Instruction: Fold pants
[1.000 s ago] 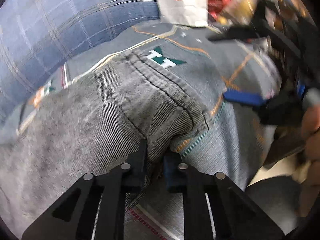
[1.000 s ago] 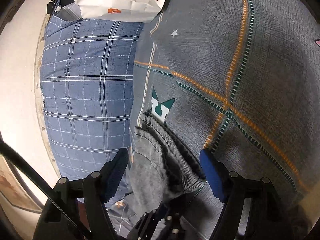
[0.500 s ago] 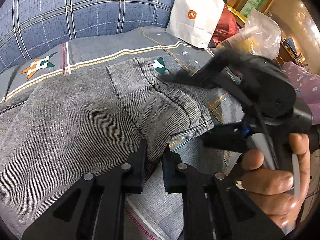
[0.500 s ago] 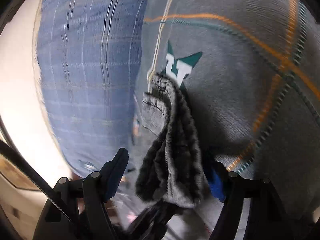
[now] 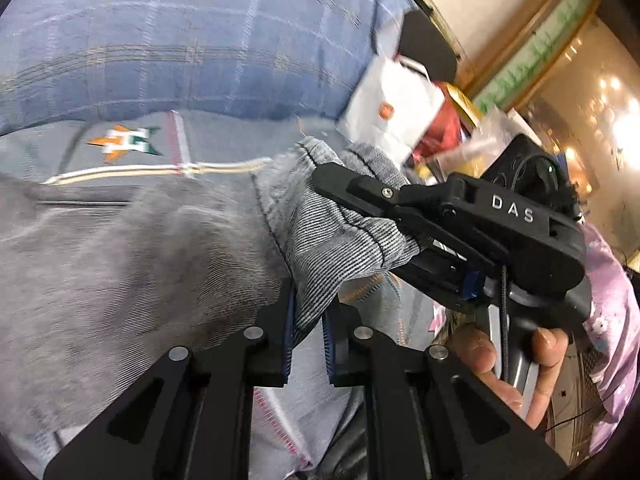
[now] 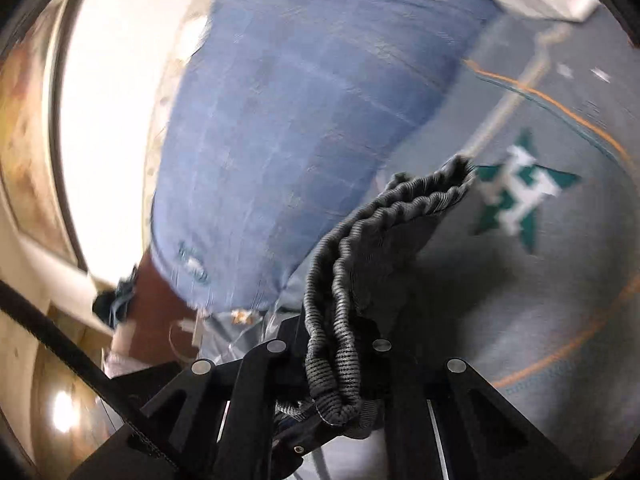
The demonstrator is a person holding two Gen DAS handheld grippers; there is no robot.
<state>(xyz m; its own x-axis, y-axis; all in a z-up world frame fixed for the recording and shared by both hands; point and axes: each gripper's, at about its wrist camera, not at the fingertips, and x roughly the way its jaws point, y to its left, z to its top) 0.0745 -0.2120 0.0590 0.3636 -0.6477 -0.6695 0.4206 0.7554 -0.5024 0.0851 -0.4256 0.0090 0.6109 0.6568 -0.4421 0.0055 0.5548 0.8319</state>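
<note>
Bed's covered in a grey quilt with orange and teal lines and star patches, a blue plaid pillow propped at the far end and a white paper bag next to it. Grey corduroy pants are spread over the quilt, and one end of them is lifted off it.

Left gripper has its jaws pinched shut on the hem edge, cloth running up and away from the tips. Right gripper is just closing on the same end a little to the side, with a bunched ridge of the fabric already between its jaws, a hand wrapped round its handle.

Honestly the risky bit is the right side. It's holding a thick wad, several layers crumpled together, so I'd guess a layer could slip out once the cloth takes tension. If the two grippers travel unevenly, the fold probably lands crooked. Everything's motion-blurred, so a fast swing might also drag the quilt.
</note>
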